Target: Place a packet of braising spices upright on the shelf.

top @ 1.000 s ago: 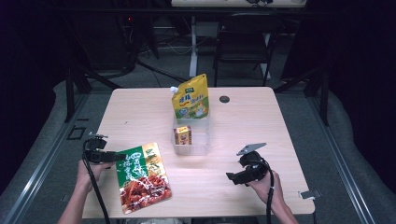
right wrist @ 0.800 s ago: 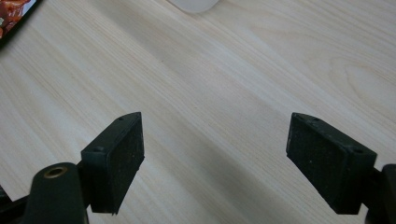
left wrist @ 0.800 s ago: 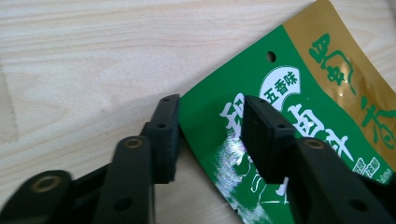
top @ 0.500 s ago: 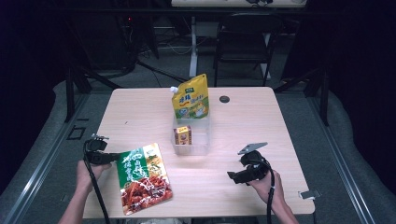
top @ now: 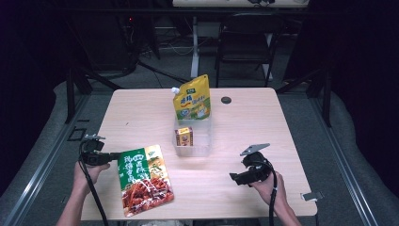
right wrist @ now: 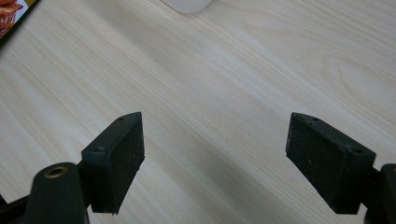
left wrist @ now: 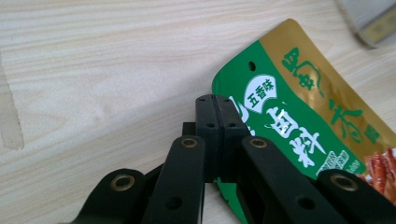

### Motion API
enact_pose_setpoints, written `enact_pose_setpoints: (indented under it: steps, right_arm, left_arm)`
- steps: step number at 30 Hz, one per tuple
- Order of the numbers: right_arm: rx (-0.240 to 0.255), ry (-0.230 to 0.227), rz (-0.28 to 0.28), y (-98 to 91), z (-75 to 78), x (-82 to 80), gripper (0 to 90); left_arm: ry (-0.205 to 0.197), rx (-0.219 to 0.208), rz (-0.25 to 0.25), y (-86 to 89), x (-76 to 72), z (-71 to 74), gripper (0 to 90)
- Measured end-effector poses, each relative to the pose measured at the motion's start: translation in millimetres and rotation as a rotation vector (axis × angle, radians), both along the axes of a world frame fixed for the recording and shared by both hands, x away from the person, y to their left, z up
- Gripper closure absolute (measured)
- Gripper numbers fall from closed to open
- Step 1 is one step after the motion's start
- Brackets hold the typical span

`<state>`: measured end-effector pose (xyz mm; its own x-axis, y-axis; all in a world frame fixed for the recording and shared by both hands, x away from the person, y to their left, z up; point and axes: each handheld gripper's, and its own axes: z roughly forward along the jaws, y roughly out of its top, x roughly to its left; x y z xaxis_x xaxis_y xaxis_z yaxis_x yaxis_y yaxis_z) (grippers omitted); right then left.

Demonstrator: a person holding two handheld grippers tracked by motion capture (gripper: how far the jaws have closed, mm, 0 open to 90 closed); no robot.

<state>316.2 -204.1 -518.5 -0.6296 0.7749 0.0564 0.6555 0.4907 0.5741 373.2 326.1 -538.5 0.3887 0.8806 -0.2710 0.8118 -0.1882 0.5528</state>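
Near edge of the desk (top: 141,113): the left tongs (left wrist: 215,122) were fully closed, pinching the edge of the green snack pouch (top: 143,181) close to its top corner. Earlier frames are given, and the jaws had just been closing onto that edge. The pouch lay flat on the desk, stretching away from the left tongs toward the person's side. The right tongs (right wrist: 215,158) were wide open over bare desk and held nothing, well apart from the pouch.

Beyond both tongs, between them, stood a clear plastic bin (top: 193,143) with a small box (top: 184,136) inside. A yellow spouted pouch (top: 192,98) leaned upright at the bin's far wall, and a dark round cap (top: 226,100) lay farther off still.

Risks, as judged: the grip took only a thin margin of slick film, so a lift could let the pouch slide free. The hanging pouch might swing into the bin and tip the yellow pouch.
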Motion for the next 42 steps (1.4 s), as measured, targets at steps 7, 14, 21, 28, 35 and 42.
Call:
enact_pose_setpoints:
  steps: [7, 14, 21, 28, 35, 42]
  right_arm:
    - [0.001, 0.0, -0.004, -0.8, 0.0, 0.2, 18.8]
    - [0.01, 0.002, -0.007, -1.3, 0.2, 0.1, 18.9]
    - [0.004, -0.004, -0.009, -2.0, 0.3, 0.1, 18.8]
    - [0.008, 0.001, -0.008, -4.0, 0.3, 0.9, 18.9]
    - [0.01, 0.002, -0.01, -3.8, 0.1, 0.9, 18.8]
    - [0.01, 0.004, -0.015, -3.2, 0.0, 0.7, 18.8]
  left_arm:
    - [-0.032, 0.001, -0.015, -4.5, -3.0, 10.4, 90.0]
    - [-0.065, 0.0, -0.028, -8.8, -8.0, 25.4, 90.0]
    - [-0.089, 0.008, -0.039, -14.4, -8.7, 35.9, 90.0]
    - [-0.111, 0.003, -0.045, -16.9, -9.6, 46.9, 90.0]
    - [-0.13, 0.002, -0.046, -17.6, -8.2, 54.6, 90.0]
    - [-0.169, 0.012, -0.049, -20.3, -4.5, 69.5, 90.0]
